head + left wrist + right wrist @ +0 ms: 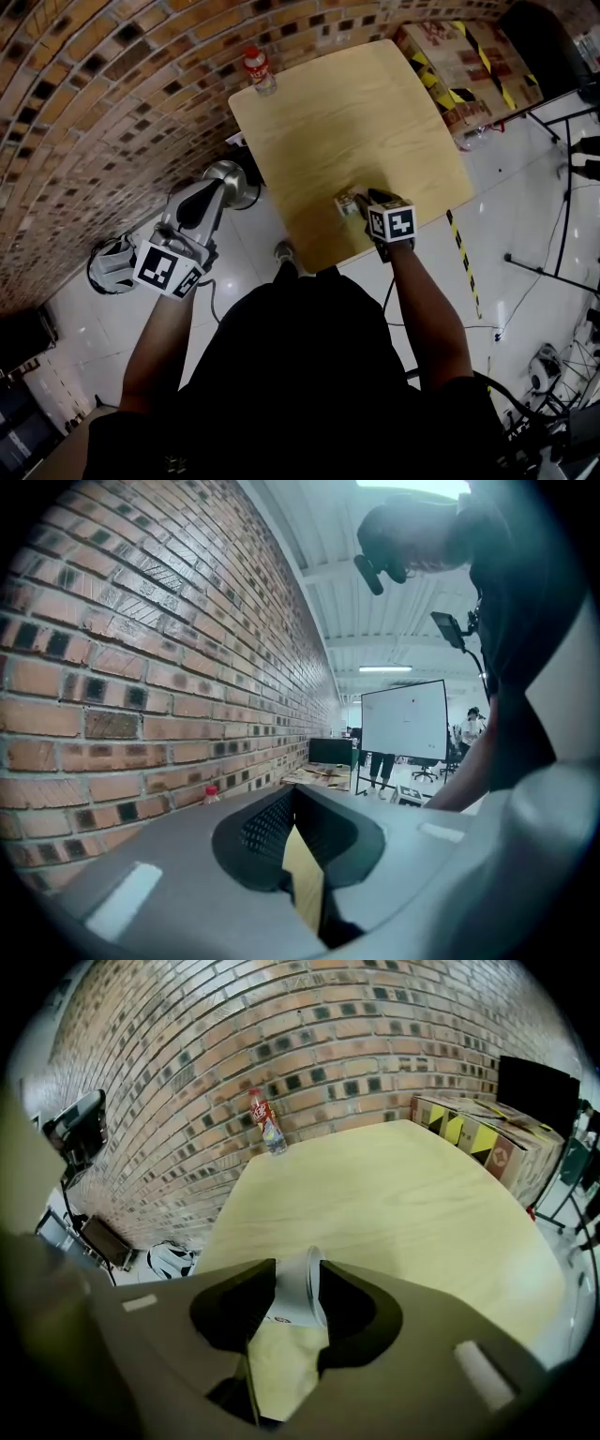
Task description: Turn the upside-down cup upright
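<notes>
Head view: right gripper [358, 199] is down close to the table's [375, 112] near edge. The cup [347, 206] is small and pale at my fingertips. Left gripper [220, 187] hangs off the table's left edge, over floor. A bottle [260, 70] stands at the far left corner, well apart.

Left gripper view: my left fingers are closed tip to tip with nothing in them. A sliver of table shows through the slit, with the brick wall [141, 667] alongside.

Right gripper view: my right fingers are spread wide with the cup [292, 1302] in the gap. It looks tipped on its side, rim toward the right-hand finger. Its sides sit close to both pads, but I see no squeeze, so I read it as not gripped.

Judgement: the step is the grasp before the turn.
- Centre the cup's body, not its rim, between the pads.
- Close gently, since the wall looks thin and likely to crush.
- Lift just clear, then roll the wrist until the mouth faces up.
- Set it down further in from the near edge.
- Risk: a nudge could roll it off that edge.
</notes>
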Action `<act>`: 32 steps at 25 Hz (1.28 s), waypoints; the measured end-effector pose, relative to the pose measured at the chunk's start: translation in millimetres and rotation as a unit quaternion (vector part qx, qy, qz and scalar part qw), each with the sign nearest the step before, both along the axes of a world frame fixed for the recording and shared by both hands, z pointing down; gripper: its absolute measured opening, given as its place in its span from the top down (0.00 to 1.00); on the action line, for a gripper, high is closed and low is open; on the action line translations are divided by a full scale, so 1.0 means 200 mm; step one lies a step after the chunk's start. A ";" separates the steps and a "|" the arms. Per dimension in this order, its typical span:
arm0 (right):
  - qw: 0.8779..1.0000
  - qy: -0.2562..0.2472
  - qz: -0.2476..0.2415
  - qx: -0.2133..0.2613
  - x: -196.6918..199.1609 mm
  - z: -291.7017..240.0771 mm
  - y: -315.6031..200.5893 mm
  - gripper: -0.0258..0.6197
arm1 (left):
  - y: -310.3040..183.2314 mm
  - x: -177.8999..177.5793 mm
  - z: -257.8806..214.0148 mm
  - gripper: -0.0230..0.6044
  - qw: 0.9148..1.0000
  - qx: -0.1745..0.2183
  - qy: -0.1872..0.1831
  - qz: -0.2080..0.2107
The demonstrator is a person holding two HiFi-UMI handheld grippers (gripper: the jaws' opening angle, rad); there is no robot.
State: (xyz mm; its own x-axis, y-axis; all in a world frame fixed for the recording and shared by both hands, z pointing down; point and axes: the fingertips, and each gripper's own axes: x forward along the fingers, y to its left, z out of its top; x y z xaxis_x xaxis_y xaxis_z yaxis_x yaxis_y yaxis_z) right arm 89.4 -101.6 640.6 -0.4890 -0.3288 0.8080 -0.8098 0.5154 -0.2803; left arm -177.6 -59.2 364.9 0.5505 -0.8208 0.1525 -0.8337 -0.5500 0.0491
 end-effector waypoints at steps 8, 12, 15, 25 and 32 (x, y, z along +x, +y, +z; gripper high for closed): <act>1.000 -0.009 0.005 0.002 0.00 -0.02 -0.01 0.80 | -0.01 0.02 -0.01 0.96 1.000 0.001 -0.003 0.001; 1.000 -0.002 0.004 0.018 -0.01 -0.04 -0.01 0.82 | 0.00 0.01 -0.01 0.96 1.000 0.003 -0.001 0.002; 0.999 0.012 -0.006 0.035 -0.01 -0.07 -0.01 0.83 | 0.00 0.01 -0.01 0.96 1.000 0.004 0.001 0.003; 0.996 0.053 -0.043 0.062 -0.02 -0.14 0.01 0.89 | -0.01 0.04 0.02 0.96 1.000 0.005 0.011 0.006; 0.986 0.105 -0.091 0.090 -0.03 -0.14 0.05 0.93 | -0.01 0.03 0.01 0.96 1.000 0.009 0.013 0.006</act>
